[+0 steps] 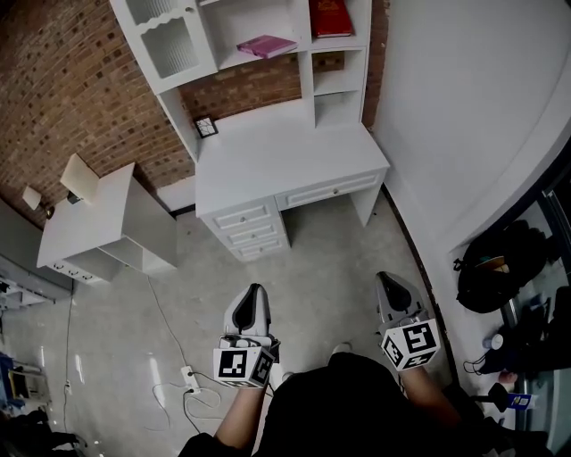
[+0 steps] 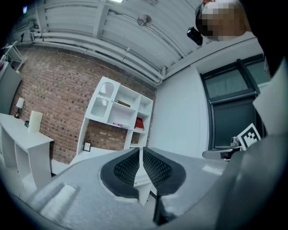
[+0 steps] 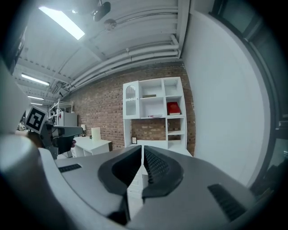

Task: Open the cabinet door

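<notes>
Facing the desk [image 1: 285, 165] at twelve o'clock, I hold left gripper [image 1: 256, 288] and right gripper [image 1: 385, 278], jaws together, empty; door [image 1: 169, 40] at eleven.

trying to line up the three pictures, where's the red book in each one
Head view: red book at the top edge, right of centre.
Left gripper view: red book near the picture's centre.
Right gripper view: red book slightly right of centre.
Shared landmark: small black picture frame, lower left of it.
</notes>
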Demonstrator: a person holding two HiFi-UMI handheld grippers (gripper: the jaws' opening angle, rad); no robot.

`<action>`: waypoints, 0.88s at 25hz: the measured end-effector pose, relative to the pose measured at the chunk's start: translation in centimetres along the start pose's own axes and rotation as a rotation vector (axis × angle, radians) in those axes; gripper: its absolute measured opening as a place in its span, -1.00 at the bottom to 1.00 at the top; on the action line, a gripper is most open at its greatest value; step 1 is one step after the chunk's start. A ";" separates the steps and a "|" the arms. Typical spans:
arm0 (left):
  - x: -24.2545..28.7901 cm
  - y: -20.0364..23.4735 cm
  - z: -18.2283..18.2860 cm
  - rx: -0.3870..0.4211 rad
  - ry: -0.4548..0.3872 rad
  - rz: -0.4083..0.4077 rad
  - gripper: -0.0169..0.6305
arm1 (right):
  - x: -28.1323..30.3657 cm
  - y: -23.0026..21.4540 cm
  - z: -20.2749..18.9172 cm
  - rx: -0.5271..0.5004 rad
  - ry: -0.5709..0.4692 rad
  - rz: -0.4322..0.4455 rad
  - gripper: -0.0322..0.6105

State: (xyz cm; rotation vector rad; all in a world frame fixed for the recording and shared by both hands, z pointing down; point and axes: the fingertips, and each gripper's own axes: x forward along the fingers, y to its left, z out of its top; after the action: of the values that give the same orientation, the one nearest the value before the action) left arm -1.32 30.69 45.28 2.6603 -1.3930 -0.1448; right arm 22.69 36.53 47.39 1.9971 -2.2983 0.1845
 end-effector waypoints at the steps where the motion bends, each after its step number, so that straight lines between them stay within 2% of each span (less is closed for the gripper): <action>1: 0.3 -0.2 -0.2 0.000 0.001 -0.002 -0.88 | 0.1 -0.4 -0.1 -0.007 0.003 0.004 -0.89; 3: 0.9 -0.5 -0.6 0.000 0.005 0.000 -0.87 | 0.4 -1.2 -0.4 -0.017 0.008 0.008 -0.84; 4: 1.2 -0.7 -0.8 0.002 0.007 0.000 -0.84 | 0.5 -1.7 -0.5 -0.018 0.012 0.009 -0.75; 5: 1.5 -0.8 -1.0 0.008 0.013 -0.004 -0.75 | 0.7 -2.1 -0.7 -0.014 0.016 0.011 -0.68; 8: 2.2 -1.2 -1.9 0.033 0.047 -0.007 -0.30 | 1.1 -3.2 -1.1 0.009 0.034 0.008 -0.33; 11: 2.3 -0.8 -1.9 0.037 0.046 0.030 -0.04 | 1.3 -4.5 -1.1 0.013 0.035 -0.022 0.01; 14: 2.0 0.5 -1.4 0.042 0.012 0.110 0.15 | 1.2 -5.8 -1.0 0.015 0.021 -0.063 0.34; 16: 1.8 1.3 -1.3 0.054 0.009 0.153 0.21 | 1.0 -6.5 -1.1 0.022 0.014 -0.076 0.42; 18: 1.9 1.5 -1.5 0.063 0.023 0.163 0.23 | 0.9 -7.0 -1.5 0.027 0.019 -0.074 0.43; 22: 2.6 0.2 -2.4 0.073 0.044 0.113 0.24 | 1.0 -7.6 -2.4 0.028 0.035 -0.037 0.43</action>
State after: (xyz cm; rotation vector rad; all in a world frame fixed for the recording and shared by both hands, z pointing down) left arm 0.38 28.62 47.67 2.6158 -1.5585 -0.0239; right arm 30.01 34.86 50.14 2.0316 -2.2480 0.2478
